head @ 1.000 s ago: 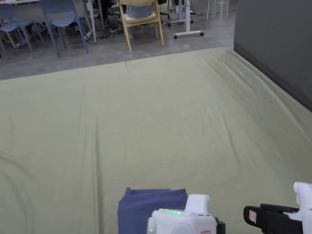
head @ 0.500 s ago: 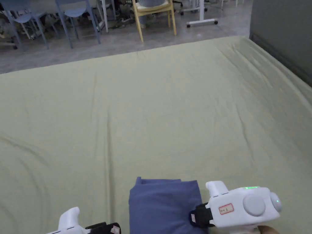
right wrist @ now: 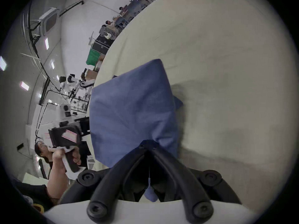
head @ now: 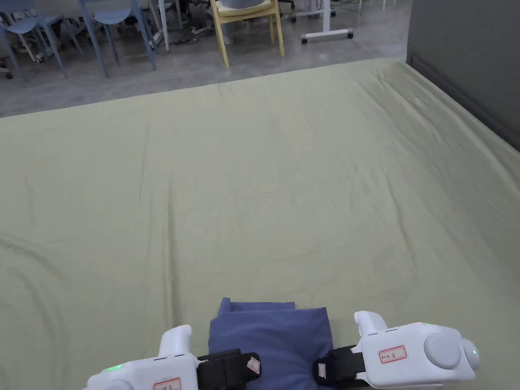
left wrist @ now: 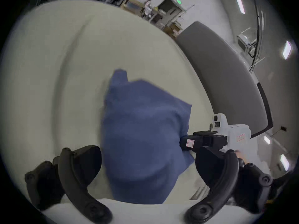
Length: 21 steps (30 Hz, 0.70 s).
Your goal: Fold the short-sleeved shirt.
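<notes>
Shirt [head: 269, 337] of plain blue cloth, folded into a compact rectangle several layers thick, lies at the near edge of the desk [head: 284, 193], which is covered by a pale green sheet. In the head view its far edge shows a lower layer sticking out as a small corner at the far left, and its top face is smooth with faint creases. In the right gripper view the bundle's right side is lifted and puckered where it is gripped.

The right hand-held gripper [head: 321, 370] comes in from the shirt's right side; in its own view its jaws are pressed together on the blue cloth [right wrist: 129, 111], with fabric showing between them. The left hand-held gripper [head: 251, 364] is at the shirt's near left corner; in its own view the jaws stand spread wide, one on each side of the bundle [left wrist: 142, 138], neither pressing on it. A hand [right wrist: 66, 156] grips its handle in the right gripper view.

Beyond the shirt the sheet runs broad and bare to the desk's far edge, with long soft wrinkles on the left. A dark grey partition [head: 467, 66] lines the right edge. Past the far edge are grey floor, a wooden chair [head: 246, 23] and blue chairs [head: 117, 25], well apart from the shirt
</notes>
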Each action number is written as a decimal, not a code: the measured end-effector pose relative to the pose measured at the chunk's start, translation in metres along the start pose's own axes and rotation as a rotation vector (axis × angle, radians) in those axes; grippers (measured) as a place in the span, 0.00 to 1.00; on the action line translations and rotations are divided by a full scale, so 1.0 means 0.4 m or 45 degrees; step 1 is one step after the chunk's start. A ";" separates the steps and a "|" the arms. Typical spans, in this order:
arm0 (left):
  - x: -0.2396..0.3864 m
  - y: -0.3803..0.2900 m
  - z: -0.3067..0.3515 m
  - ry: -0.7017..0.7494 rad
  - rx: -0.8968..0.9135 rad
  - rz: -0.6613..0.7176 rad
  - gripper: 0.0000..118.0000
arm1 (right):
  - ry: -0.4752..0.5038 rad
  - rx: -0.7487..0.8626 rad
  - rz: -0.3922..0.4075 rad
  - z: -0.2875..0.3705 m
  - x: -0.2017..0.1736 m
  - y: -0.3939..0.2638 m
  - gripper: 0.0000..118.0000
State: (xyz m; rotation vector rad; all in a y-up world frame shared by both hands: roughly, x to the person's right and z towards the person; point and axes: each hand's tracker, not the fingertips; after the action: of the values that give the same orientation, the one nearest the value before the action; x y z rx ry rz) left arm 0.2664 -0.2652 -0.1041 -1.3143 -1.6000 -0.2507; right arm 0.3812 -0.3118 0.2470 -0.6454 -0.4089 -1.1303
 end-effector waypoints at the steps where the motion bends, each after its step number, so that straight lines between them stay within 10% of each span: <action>1: 0.010 -0.063 -0.091 -0.034 -0.029 0.034 1.00 | 0.003 0.002 -0.004 -0.001 0.001 -0.001 0.02; 4: 0.027 -0.085 -0.152 -0.028 0.006 0.092 1.00 | 0.009 0.010 -0.008 -0.001 0.002 -0.004 0.02; 7: 0.009 -0.061 -0.093 0.052 0.088 0.115 0.35 | 0.044 0.032 -0.050 0.003 0.008 -0.010 0.02; 12: 0.030 -0.047 -0.031 0.059 0.016 -0.006 0.35 | -0.116 0.058 0.089 0.019 -0.084 -0.020 0.03; 21: -0.180 0.001 0.248 0.317 0.015 0.007 0.35 | -0.570 0.526 0.542 0.029 -0.547 0.003 0.05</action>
State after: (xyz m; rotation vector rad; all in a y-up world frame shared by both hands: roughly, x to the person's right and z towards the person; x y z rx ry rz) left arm 0.2045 -0.2416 -0.2072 -1.2268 -1.3854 -0.3852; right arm 0.2985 -0.1510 0.1229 -0.5785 -0.8198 -0.4674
